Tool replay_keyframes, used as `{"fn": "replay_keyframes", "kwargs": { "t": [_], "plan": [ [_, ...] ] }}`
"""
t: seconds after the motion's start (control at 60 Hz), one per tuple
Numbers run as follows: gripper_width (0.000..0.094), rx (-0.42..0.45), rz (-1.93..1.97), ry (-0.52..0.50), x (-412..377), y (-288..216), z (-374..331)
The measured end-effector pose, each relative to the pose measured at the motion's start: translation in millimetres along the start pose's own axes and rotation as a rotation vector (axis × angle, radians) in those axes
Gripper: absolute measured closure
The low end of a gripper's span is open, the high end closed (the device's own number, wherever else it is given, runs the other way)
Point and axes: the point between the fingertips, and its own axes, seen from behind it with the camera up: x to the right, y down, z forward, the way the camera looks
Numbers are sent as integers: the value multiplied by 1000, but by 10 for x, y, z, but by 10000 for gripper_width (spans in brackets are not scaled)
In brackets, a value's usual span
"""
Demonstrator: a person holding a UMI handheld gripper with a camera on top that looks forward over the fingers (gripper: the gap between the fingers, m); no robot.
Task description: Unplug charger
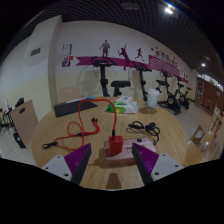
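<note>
Tool (111,162) seen with its two purple-padded fingers spread apart, nothing pressed between them. A red charger block (116,146) is noted standing in the gap between the fingertips, slightly toward the right finger, with space visible at either side; it rests on the wooden surface (180,150) on its own support, not lifted. A red cable (84,124) is seen running from the block up and to the left in a loop across the surface. A coil of black cable (145,128) lies beyond the right finger, apart from the red block. Whether the block sits in a socket strip cannot be made out. The fingers appear to be placed astride the block so that a squeeze can be applied to its sides before pulling; judged as the approach step, with the grasp not yet made. Exercise machines (172,96) are noted along the far wall, well apart from the work.
</note>
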Motion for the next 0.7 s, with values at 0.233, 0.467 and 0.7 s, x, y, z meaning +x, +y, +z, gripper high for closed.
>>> {"fn": "replay_keyframes", "kwargs": {
  "t": [0.233,0.467,0.7],
  "plan": [
    [85,35,-5,-64,15,-41,504],
    [562,43,-10,-72,32,-49,742],
    [805,136,6,-47,163,-632,578]
  ]
}}
